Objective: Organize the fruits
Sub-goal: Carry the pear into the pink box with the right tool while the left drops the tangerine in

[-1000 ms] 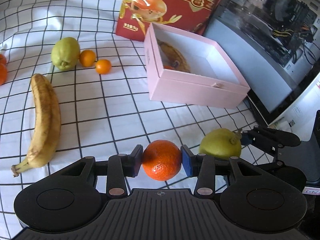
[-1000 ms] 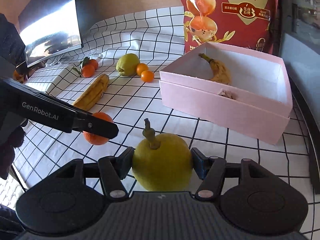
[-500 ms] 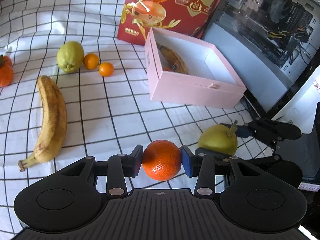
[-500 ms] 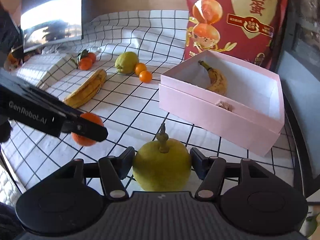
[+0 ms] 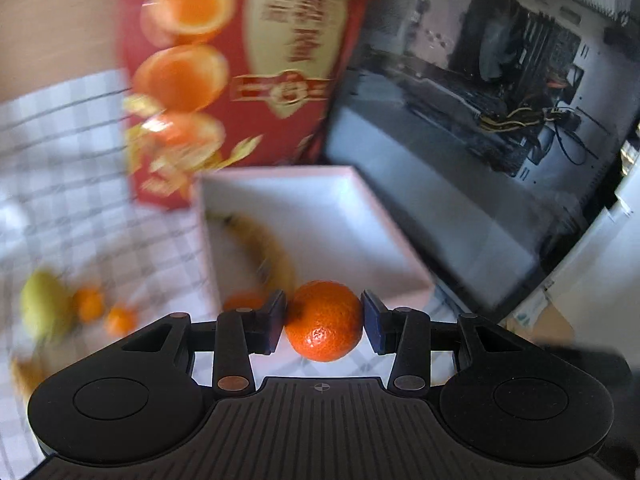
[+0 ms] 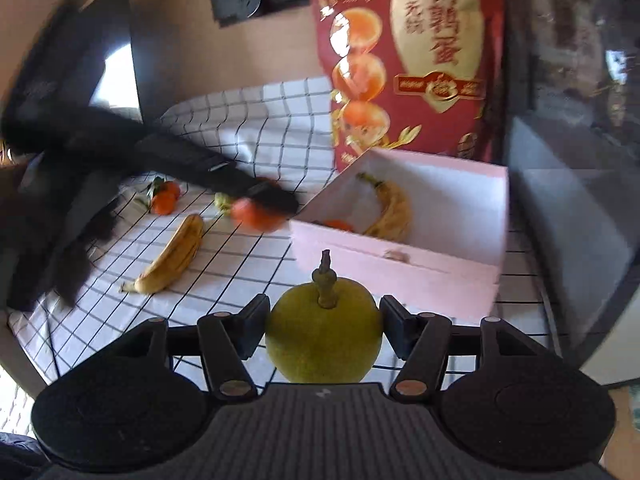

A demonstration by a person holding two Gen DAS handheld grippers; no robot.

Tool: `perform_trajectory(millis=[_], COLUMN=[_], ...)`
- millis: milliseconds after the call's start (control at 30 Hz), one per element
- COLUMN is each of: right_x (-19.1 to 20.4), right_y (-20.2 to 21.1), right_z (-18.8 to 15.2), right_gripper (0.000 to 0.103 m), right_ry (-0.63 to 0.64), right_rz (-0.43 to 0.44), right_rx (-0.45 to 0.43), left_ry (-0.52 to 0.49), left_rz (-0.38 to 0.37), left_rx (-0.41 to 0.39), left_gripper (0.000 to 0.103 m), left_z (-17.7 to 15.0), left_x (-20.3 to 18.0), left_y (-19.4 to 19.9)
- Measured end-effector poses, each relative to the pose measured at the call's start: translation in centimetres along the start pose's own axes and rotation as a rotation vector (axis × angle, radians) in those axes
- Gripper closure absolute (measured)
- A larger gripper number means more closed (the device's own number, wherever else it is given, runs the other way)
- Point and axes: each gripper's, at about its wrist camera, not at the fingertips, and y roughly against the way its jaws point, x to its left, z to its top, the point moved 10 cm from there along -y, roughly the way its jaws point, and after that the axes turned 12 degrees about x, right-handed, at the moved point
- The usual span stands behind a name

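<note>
My left gripper (image 5: 323, 326) is shut on a tangerine (image 5: 325, 327) and holds it in the air at the near left corner of the open pink box (image 5: 404, 240). The box holds a banana (image 5: 264, 248) and a small orange fruit (image 5: 244, 302). From the right wrist view the left gripper (image 6: 256, 204) with the tangerine (image 6: 254, 216) hovers beside the box (image 6: 400, 276). My right gripper (image 6: 324, 330) is shut on a yellow-green pear (image 6: 324, 340), stem up, held in front of the box's near wall.
On the checked cloth (image 6: 248, 264) lie a banana (image 6: 172, 256), two leafy tangerines (image 6: 164, 198), a green pear (image 5: 44, 308) and two small oranges (image 5: 104, 312). A red snack bag (image 6: 408, 64) stands behind the box. A computer case (image 5: 500, 92) is at the right.
My left gripper has swung up and toward the box with the tangerine, its view now blurred. My right gripper has risen with the pear and drawn slightly closer to the box.
</note>
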Motion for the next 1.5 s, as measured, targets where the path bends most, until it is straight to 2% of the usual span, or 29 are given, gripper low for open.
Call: perform_trajectory(millis=[100, 167, 267, 333, 400, 533, 633, 767, 833, 900, 1033, 1167, 1233, 1300, 1500], right_x=[-1.0, -1.6, -2.3, -2.7, -3.2, -3.8, -4.0, -4.1, -4.3, -4.5, -5.1, -6.2, -6.6, -6.8, -6.3], right_y=[0.5, 0.8, 1.0, 1.2, 1.2, 0.6, 0.3, 1.1, 1.6, 1.9, -0.3, -7.2, -10.8, -14.3, -18.1], right_z=[-0.5, -1.1, -1.7, -2.2, -2.6, -3.2, -2.8, -0.5, 2.0, 5.1, 11.9, 15.2, 15.3, 15.1, 13.9], right_gripper=[0.042, 0.042, 0.042, 0.042, 0.042, 0.042, 0.042, 0.042, 0.042, 0.042, 0.042, 0.042, 0.042, 0.042, 0.042], right_ry=[-0.033, -0.056, -0.088, -0.108, -0.127, -0.151, -0.153, -0.159, -0.155, -0.159, -0.199, -0.334, -0.4, -0.435, -0.434], right_rz=[-0.03, -0.046, -0.052, -0.057, -0.06, -0.058, -0.057, -0.026, -0.007, 0.015, 0.063, 0.157, 0.18, 0.157, 0.091], right_rx=[-0.005, -0.006, -0.011, -0.012, -0.011, 0.008, 0.006, -0.03, -0.063, -0.102, -0.133, -0.036, 0.02, 0.077, 0.135], left_ry=[-0.038, -0.066, -0.142, -0.181, -0.199, -0.151, -0.106, 0.054, 0.145, 0.208, 0.336, 0.459, 0.511, 0.554, 0.65], left_rz=[0.0, 0.034, 0.112, 0.118, 0.124, 0.12, 0.081, -0.067, -0.082, -0.056, 0.019, 0.032, 0.038, 0.055, 0.074], left_rx=[0.072, 0.147, 0.259, 0.341, 0.366, 0.377, 0.316, 0.118, 0.012, -0.04, -0.059, -0.054, -0.05, -0.048, -0.067], left_gripper=[0.057, 0.057, 0.057, 0.056, 0.058, 0.058, 0.058, 0.058, 0.058, 0.059, 0.059, 0.059, 0.059, 0.059, 0.059], left_z=[3.5, 4.4, 3.7, 2.4, 1.9, 2.1, 2.7, 3.0, 1.6, -0.2, -6.6, -11.8, -13.7, -15.5, -18.2], left_x=[-1.1, -1.4, -1.9, -2.4, -2.6, -2.3, -1.8, -0.3, 1.7, 3.6, 7.1, 9.7, 11.1, 12.5, 15.8], left_y=[-4.2, -7.2, -10.6, -12.1, -12.5, -12.7, -11.0, -4.4, -0.6, 1.8, 4.2, 5.6, 6.3, 6.8, 8.0])
